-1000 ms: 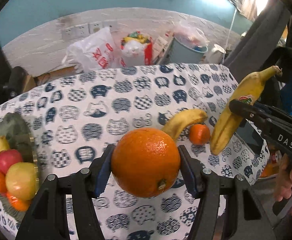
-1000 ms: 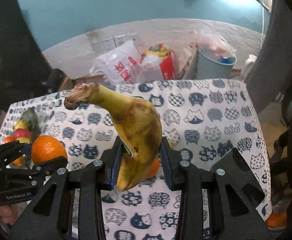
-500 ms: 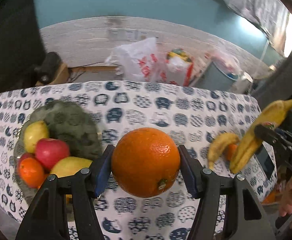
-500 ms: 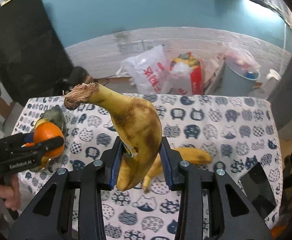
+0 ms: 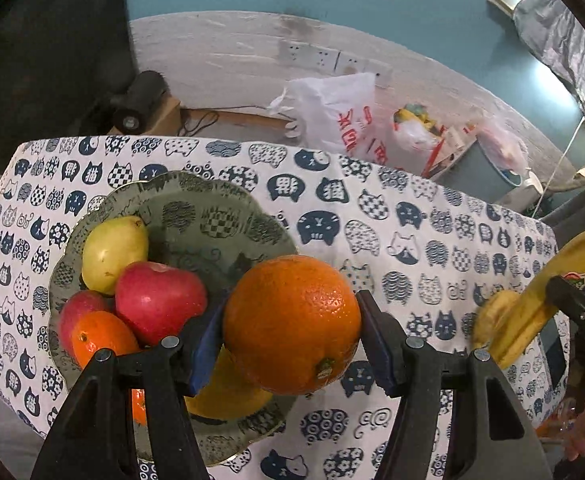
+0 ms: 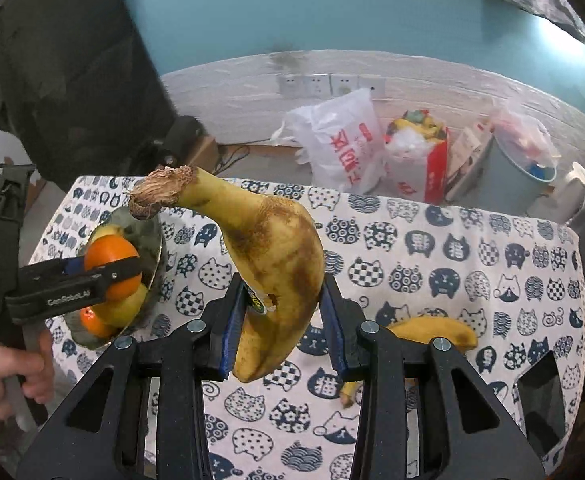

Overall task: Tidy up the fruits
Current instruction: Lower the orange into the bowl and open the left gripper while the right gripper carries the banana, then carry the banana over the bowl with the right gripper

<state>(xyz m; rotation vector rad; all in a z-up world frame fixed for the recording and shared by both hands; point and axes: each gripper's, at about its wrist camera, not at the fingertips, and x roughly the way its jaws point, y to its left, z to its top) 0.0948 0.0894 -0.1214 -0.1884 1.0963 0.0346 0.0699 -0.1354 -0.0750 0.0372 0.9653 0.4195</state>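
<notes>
A big orange (image 5: pixel 292 324) is squeezed between the two jaws of the left gripper (image 5: pixel 292 332), with a blue pad pressed on each side of it, and it is held up off the cloth. Just to the left of these jaws and a little below them, the green plate (image 5: pixel 212 216) is seen, and part of it is hidden under the orange. On the plate a red apple (image 5: pixel 158 300), a pear (image 5: pixel 112 252) and a small orange (image 5: pixel 100 340) are piled on the side far from the jaws, so the bare part of the plate lies straight ahead of the orange and slightly left. The orange is likely to be lowered there next, and only a short way seems to be left. A spotty banana (image 6: pixel 268 264) is pinched near its lower end by the right gripper (image 6: pixel 282 320). Its long line is tipped up and away to the left, with the dry stem (image 6: pixel 158 192) at the top, pointing toward the plate. From these jaws the plate is well off to the left, so the left gripper is much nearer to it. A second banana (image 6: pixel 432 334) is left lying flat on the cat-print cloth (image 6: pixel 452 264), just right of the right jaws. Past the table, a white bag (image 6: pixel 340 144) is seen by the wall.
</notes>
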